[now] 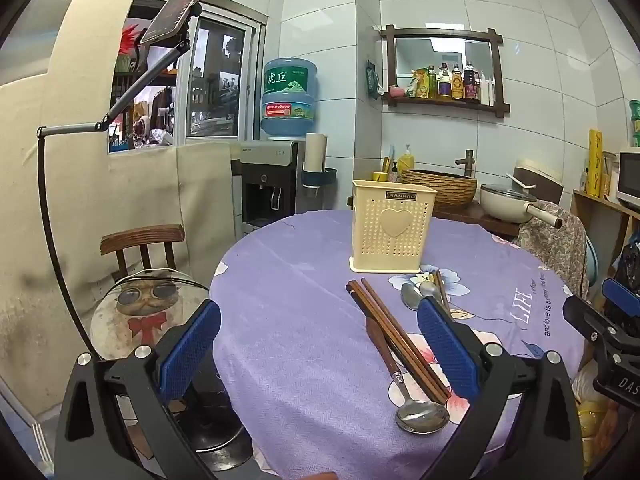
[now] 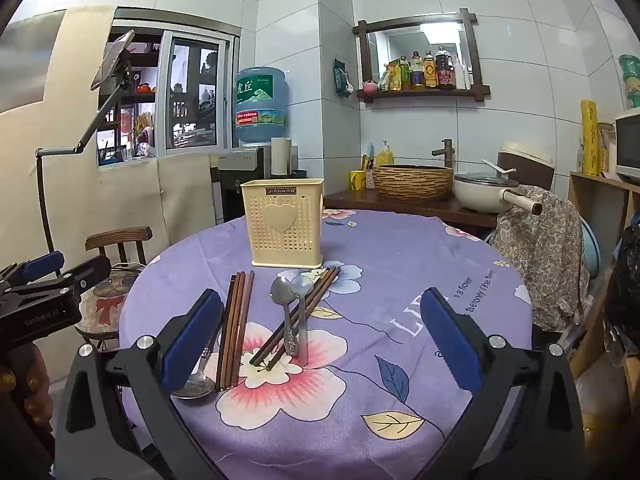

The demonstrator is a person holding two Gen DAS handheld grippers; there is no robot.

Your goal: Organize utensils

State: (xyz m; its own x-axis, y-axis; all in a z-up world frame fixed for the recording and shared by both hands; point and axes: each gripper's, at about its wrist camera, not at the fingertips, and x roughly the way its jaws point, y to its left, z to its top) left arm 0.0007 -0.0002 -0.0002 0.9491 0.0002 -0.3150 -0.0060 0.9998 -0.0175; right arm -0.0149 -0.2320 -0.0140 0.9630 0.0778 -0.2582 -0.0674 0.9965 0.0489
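Here, both grippers are held wide apart with nothing between the fingers: the left gripper (image 1: 318, 344) at the bottom of its frame, the right gripper (image 2: 322, 336) likewise. The cream holder (image 2: 282, 222) is seen upright at centre on the tablecloth (image 2: 400, 272). Chopsticks (image 2: 236, 328) and spoons (image 2: 286, 312) are laid below it, lower centre.

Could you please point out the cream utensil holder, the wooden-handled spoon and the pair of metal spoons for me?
Utensil holder (image 2: 282, 222): right wrist view, on its heart emblem.
Wooden-handled spoon (image 1: 422, 416): left wrist view, on its bowl.
Pair of metal spoons (image 2: 285, 294): right wrist view, on the left spoon's bowl.
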